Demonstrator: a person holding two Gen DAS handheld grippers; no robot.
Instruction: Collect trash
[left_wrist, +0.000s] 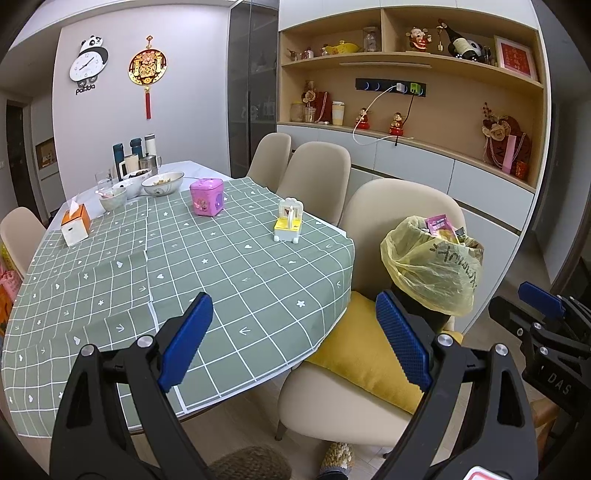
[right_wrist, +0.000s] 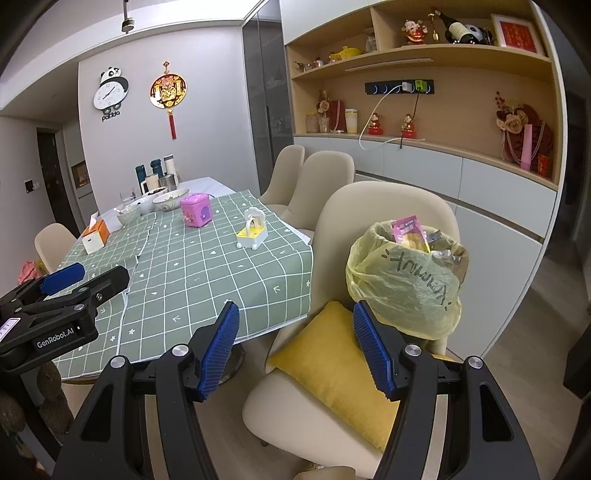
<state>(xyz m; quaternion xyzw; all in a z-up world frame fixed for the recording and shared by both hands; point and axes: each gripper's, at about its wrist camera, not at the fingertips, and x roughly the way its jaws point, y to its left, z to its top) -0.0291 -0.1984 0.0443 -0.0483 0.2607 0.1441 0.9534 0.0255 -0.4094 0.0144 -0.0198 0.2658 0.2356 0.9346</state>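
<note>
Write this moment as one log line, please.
left gripper: open, empty | right gripper: open, empty | yellow plastic trash bag: on beige chair, full

1. Panda clock: the word "panda" in black lettering stands on the wall directly beneath the dial, legible in both views.
2. Left gripper: white lettering "GenRobot.AI" on its black body, read in the right wrist view; a small white sticker just left of that lettering is too small to read.
3. Right gripper: pale letters "DAS" on its black body, read in the left wrist view; the marking is cut off at the picture edge.
4. Yellow bag: a handwritten black scrawl with short dashes at each end; upside down, not reliably legible.
5. Red framed picture, on the top shelf right of the panda clock: gold characters, illegible.
</note>
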